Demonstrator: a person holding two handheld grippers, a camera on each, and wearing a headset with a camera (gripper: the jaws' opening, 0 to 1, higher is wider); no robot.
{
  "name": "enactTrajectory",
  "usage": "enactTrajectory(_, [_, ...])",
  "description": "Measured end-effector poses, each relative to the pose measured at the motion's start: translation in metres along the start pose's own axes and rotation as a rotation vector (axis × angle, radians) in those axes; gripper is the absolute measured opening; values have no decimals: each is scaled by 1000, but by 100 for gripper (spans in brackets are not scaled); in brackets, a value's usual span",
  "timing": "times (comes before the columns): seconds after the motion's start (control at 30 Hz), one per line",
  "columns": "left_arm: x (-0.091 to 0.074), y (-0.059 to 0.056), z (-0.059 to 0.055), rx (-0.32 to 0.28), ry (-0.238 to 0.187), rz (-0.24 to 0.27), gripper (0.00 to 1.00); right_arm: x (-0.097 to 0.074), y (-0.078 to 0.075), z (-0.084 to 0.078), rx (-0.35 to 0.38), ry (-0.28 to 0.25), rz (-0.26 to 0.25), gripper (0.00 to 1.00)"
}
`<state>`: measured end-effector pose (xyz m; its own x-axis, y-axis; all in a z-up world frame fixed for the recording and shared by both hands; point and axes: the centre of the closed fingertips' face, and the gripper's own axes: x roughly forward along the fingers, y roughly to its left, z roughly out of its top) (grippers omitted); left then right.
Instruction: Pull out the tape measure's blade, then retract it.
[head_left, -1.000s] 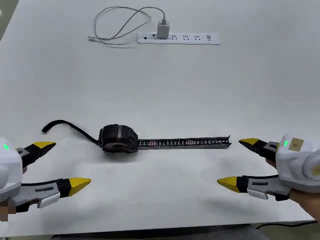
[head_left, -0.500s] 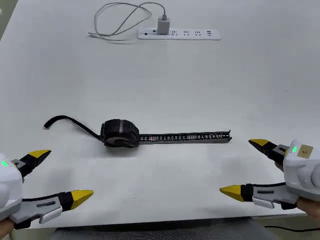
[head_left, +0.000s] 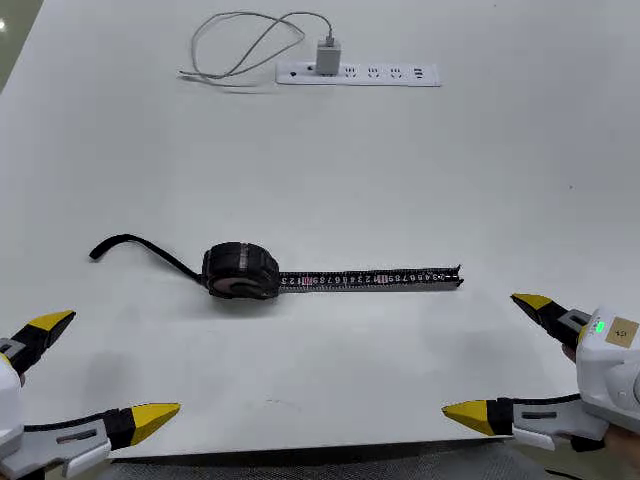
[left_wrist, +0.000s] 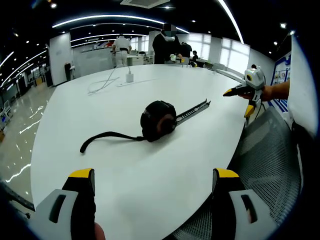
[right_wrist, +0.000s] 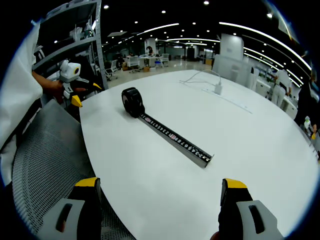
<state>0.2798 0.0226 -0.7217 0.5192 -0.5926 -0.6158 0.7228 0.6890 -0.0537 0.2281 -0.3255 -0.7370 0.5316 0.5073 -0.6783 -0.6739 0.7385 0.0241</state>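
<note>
Blade (head_left: 370, 279) out, near bench (head_left: 330, 180) front edge. My L claw (head_left: 108, 366) & R claw (head_left: 493, 355): wide, empty. Next: hold tape measure (head_left: 240, 271), retract.

A black tape measure (head_left: 240, 271) lies on its side on the white desk (head_left: 400, 180), its round face turned up, left of centre in the head view. Its blade (head_left: 370, 279) is drawn out and lies flat on the desk, running straight from the case toward 3 o'clock; it is dark with pale numerals and a few red marks, and ends in a small upturned hook (head_left: 458, 275). A black wrist strap (head_left: 140, 250) trails from the opposite side of the case toward 9 o'clock, curving up to 10 o'clock at its loose end.
</note>
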Motion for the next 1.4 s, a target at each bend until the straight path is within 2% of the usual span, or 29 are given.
enactTrajectory(0.23, [-5,0,-3,-13,3,2,95,-2,2,-2,5,-2,3,99])
enactTrajectory(0.33, [-6,-1,-4,-24,5,3,95,-2,2,-5,-9,14,3,99])
enactTrajectory(0.7, [-6,-6,-8,-20,22,-6,94,-2,2,-7,-12,22,6,99])
enactTrajectory(1.4, [-3,-7,-7,-15,21,-15,93,-3,1,-9,-8,23,10,99])
